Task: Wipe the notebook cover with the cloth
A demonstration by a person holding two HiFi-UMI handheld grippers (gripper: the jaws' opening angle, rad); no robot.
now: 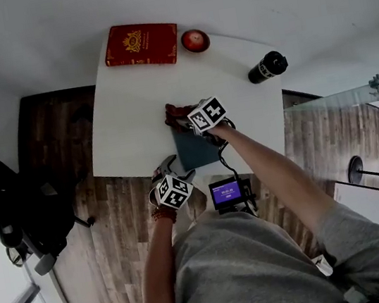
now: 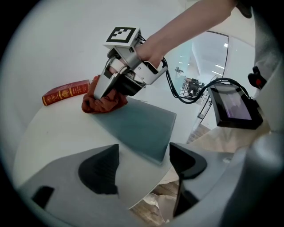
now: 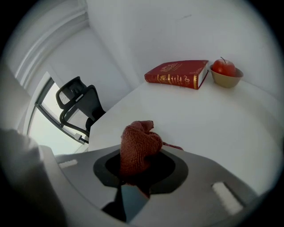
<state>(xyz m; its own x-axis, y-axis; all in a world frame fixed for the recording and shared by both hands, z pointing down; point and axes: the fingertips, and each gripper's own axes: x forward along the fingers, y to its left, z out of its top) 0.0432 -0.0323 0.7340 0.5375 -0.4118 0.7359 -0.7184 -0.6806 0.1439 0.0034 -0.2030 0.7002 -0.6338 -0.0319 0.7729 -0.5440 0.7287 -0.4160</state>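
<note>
Cloth is bunched up and clenched in my right tool, down at the far corner of the notebook. The notebook lies flat on the white worktop, close to its near edge. My left tool is released, its jaws wide apart with nothing between them, and it hovers near the notebook's near corner, apart from it. As I judge it, the wipe is only at its start: the cloth sits at one corner, and nearly the whole grey-green cover lies bare beyond it. From these angles I can't quite tell whether the cloth presses on the cover or only on the worktop beside that corner. Strokes across the cover are what's left.
</note>
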